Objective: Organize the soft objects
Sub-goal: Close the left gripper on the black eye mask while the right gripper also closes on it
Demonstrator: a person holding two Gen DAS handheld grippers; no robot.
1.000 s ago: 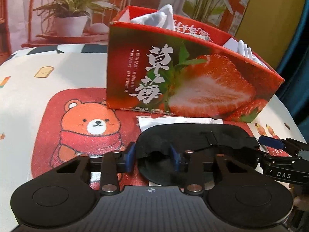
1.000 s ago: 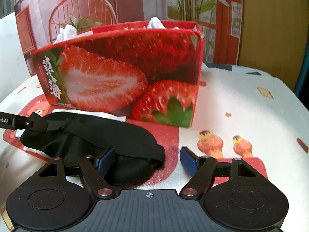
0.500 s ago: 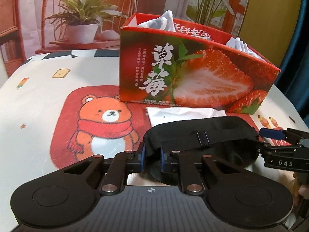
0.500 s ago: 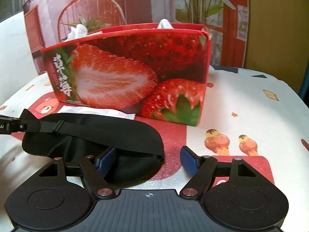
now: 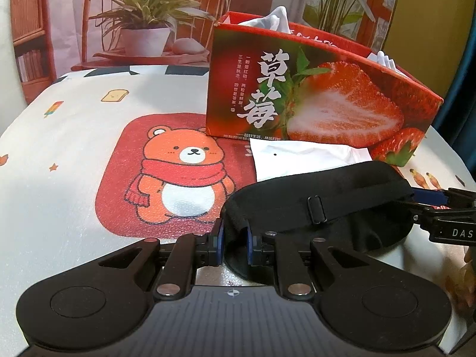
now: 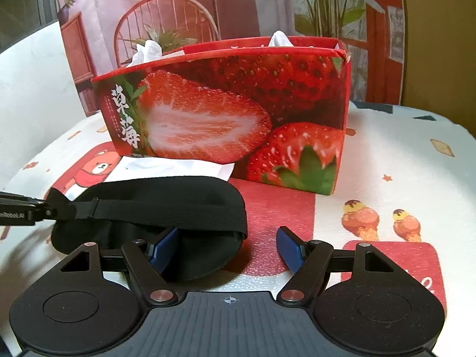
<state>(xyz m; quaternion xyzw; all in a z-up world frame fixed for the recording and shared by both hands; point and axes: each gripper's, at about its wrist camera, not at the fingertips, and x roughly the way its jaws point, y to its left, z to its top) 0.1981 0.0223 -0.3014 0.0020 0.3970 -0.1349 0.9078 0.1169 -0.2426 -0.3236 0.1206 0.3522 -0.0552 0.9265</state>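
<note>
- The black sleep mask [image 5: 333, 208] lies on the bench [image 5: 74, 154], just in front of the strawberry-printed box [image 5: 321, 95] and partly over a flat white cloth [image 5: 297, 157] that rests against the box's base.
- The left hand-held gripper [image 5: 233, 242] is clamped on the mask's left end: its blue pads [image 5: 220, 238] have just been closing, and black fabric is pinched between them.
- The right hand-held gripper [image 6: 227, 247] stands wide apart at the mask's other end. Its left blue pad [image 6: 165, 247] sits against or over the mask's edge, while the other pad lies clear on the red patch of the bench cover; nothing is pinched.
- The step in hand looks like securing the mask at both ends, with one end taken and the other not yet.
- White soft items [image 5: 273, 19] already stick up out of the box, so the box appears to be where soft things are collected.
- The next move likely calls for the right hand-held gripper to shift slightly toward the mask so the fabric lies between both pads, then to close.
- The elastic strap [image 5: 342, 200] lies across the top of the mask; a pinch that catches only the strap could let the body sag or swing when lifted.
- The white cloth beneath may drag along if the mask is slid rather than raised.
</note>
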